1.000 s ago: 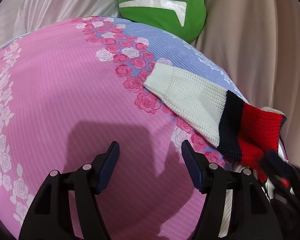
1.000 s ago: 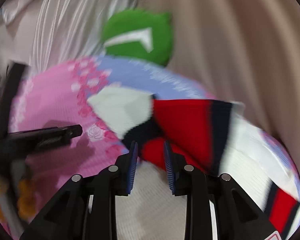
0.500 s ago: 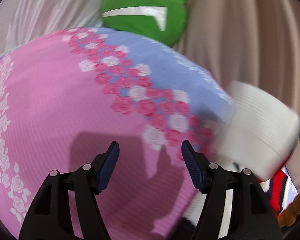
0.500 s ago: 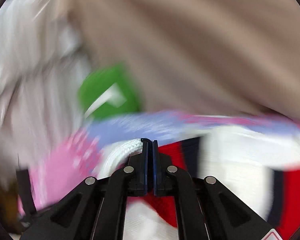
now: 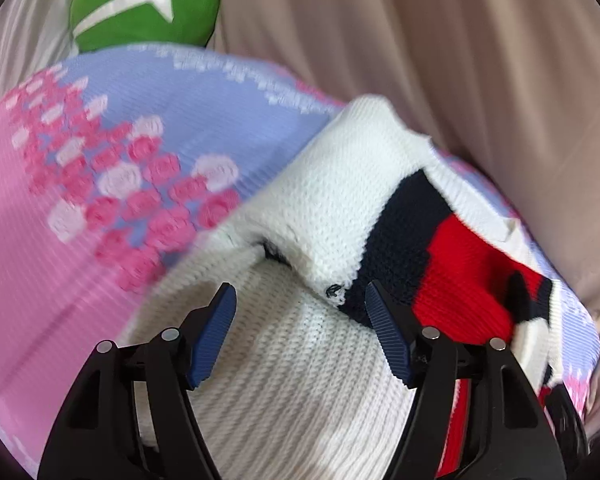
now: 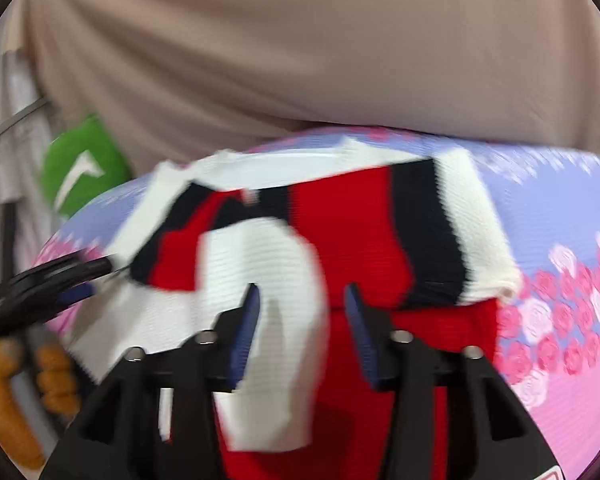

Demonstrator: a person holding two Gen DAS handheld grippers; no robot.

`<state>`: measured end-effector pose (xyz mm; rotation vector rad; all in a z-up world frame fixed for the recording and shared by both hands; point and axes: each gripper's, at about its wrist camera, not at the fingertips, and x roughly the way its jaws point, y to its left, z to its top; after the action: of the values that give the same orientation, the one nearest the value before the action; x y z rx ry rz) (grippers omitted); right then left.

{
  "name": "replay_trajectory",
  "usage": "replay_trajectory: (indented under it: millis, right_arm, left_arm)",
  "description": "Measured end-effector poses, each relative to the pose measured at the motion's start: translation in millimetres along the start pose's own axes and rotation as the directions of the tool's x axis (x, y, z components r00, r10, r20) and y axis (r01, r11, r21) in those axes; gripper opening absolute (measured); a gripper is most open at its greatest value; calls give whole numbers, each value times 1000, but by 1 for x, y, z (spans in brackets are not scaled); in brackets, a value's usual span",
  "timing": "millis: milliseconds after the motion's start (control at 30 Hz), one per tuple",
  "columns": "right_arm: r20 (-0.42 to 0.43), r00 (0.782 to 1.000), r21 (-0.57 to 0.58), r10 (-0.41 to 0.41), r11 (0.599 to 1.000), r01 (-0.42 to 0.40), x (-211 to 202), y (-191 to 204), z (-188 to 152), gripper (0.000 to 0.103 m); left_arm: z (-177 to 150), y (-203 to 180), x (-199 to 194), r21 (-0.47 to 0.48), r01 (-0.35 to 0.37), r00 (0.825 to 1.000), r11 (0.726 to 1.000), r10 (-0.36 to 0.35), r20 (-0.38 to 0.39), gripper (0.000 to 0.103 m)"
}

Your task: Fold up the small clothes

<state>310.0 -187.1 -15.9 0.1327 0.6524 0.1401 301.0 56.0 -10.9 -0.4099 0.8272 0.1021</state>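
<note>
Sleeve fold on the sweater

The sweater is spread on the bed. The right gripper is opening, sleeve released; the left gripper is held open, empty. Next, the body is likely to be folded.

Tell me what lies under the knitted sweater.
The sweater lies on a bed sheet, pink and blue with roses, which shows around it. A white sleeve is folded over its body. Whatever is beneath the sweater itself is covered.

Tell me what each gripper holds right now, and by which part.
Nothing is held. The left gripper stands open over the white, navy and red knitted sweater; the right gripper is opening, its pads off the white sleeve.
</note>
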Motion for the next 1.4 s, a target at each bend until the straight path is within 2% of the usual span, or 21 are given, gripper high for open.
replay_trajectory:
  millis: [100,167,200,233,267,333,433,467,500,567,667,767,833,1000,1067,1100,1167,1233,1300,1333,1400]
  right_arm:
    - [-79,996,-98,32,994,-40,8,16,-12,56]
    - [-137,989,-185,-52,982,27,23,22,-18,53]
    - [-154,984,-218,-94,974,59,32,21,-21,46]
    - [-156,984,-222,-86,974,50,33,18,-17,12]
    - [-137,989,-205,-61,978,32,26,15,-9,6]
    - [29,999,-142,21,990,-17,-10,0,24,6]
    - [191,982,13,11,1000,-14,-46,-55,62,6]
    - [172,984,50,-37,998,28,-37,-76,68,10]
    - [82,987,63,-139,989,134,-16,-101,67,13]
    - [-27,971,127,-239,962,241,5,-132,54,17]
    - [3,997,264,-75,962,72,-15,-154,29,20]
    - [27,999,247,-27,969,19,-27,-141,18,45]
    - [-7,1000,240,19,971,-17,-13,-137,18,48]
    - [-89,992,175,-88,979,102,6,-107,18,45]
    - [-70,994,137,-78,987,87,4,-95,27,3]
    - [-24,997,104,-78,991,80,-4,-85,33,3]
    - [150,988,13,-30,999,29,-38,-62,54,2]
    - [316,947,-45,55,998,-43,-75,-46,70,1]
    - [389,920,-39,52,998,-40,-93,-49,80,1]
    - [361,933,-12,3,1000,2,-82,-57,83,1]
    - [197,973,44,-117,993,111,-38,-87,77,0]
  left_arm:
    - [2,6,8,-53,-27,1000,998,27,11,65]
    - [4,8,7,-63,-57,998,996,59,29,65]
    - [6,9,8,-76,-63,997,995,65,28,65]
    - [7,9,10,-83,-66,997,994,69,27,65]
    - [9,9,10,-85,-73,997,994,76,29,65]
    - [13,7,8,-81,-78,996,994,81,45,65]
    - [19,2,4,-77,-107,989,991,113,90,65]
    - [22,3,4,-76,-114,988,991,121,98,65]
    - [24,3,4,-76,-121,986,990,129,104,65]
    - [24,4,5,-80,-125,986,989,132,97,65]
    - [19,10,-1,-85,-115,987,990,124,103,66]
    - [13,16,2,-117,-82,994,990,90,65,78]
    - [14,18,8,-142,-47,998,989,52,27,82]
    - [22,13,18,-172,-56,998,984,60,19,86]
    - [26,12,19,-176,-62,998,983,66,21,63]
    - [28,10,20,-159,-66,997,985,71,23,31]
    - [32,9,15,-152,-53,997,987,61,48,10]
    - [36,11,-2,-166,-35,990,985,57,127,10]
    - [38,11,-17,-166,-49,974,985,84,211,10]
    - [37,10,-18,-160,-68,969,985,104,226,10]
    - [34,11,-11,-147,-83,973,986,112,200,10]
